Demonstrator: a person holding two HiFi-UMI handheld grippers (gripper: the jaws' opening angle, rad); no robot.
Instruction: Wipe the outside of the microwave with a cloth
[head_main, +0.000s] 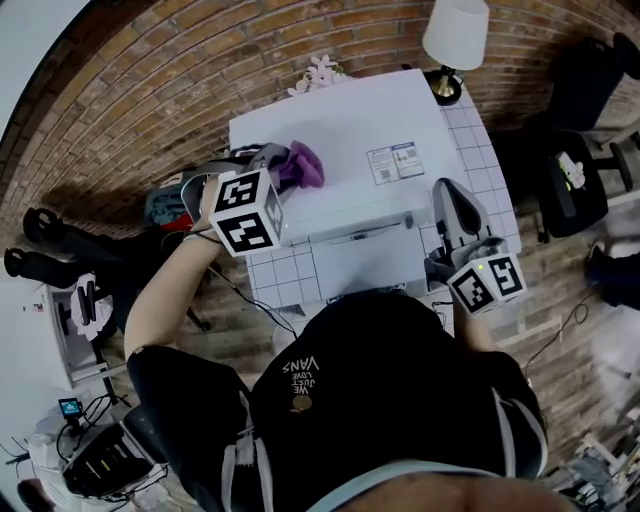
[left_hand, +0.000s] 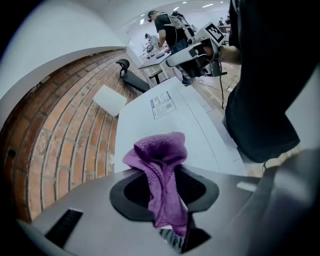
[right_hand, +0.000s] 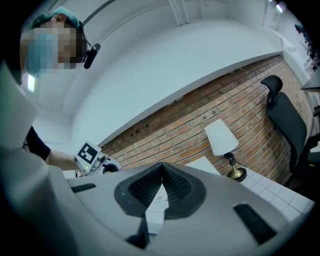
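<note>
Office-like lab space, brick wall (head_main: 140, 100), office chair (right_hand: 285, 130), work desks behind (left_hand: 152, 59), table lamp (head_main: 455, 40)

The bare left arm (head_main: 165, 290) reaches forward, bent at the elbow, holding the left gripper (head_main: 285, 165) at the left edge of the microwave (head_main: 350, 130) top, jaws clamped on the purple cloth (head_main: 307, 165), while the right gripper (head_main: 447, 192) points forward along the microwave's right edge, jaws closed together and empty.

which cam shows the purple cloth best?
Left gripper view: the purple terry cloth fills the centre, pinched in the left gripper's jaws. Head view shows a small bunch over the white microwave. Right gripper view doesn't show it.
</note>
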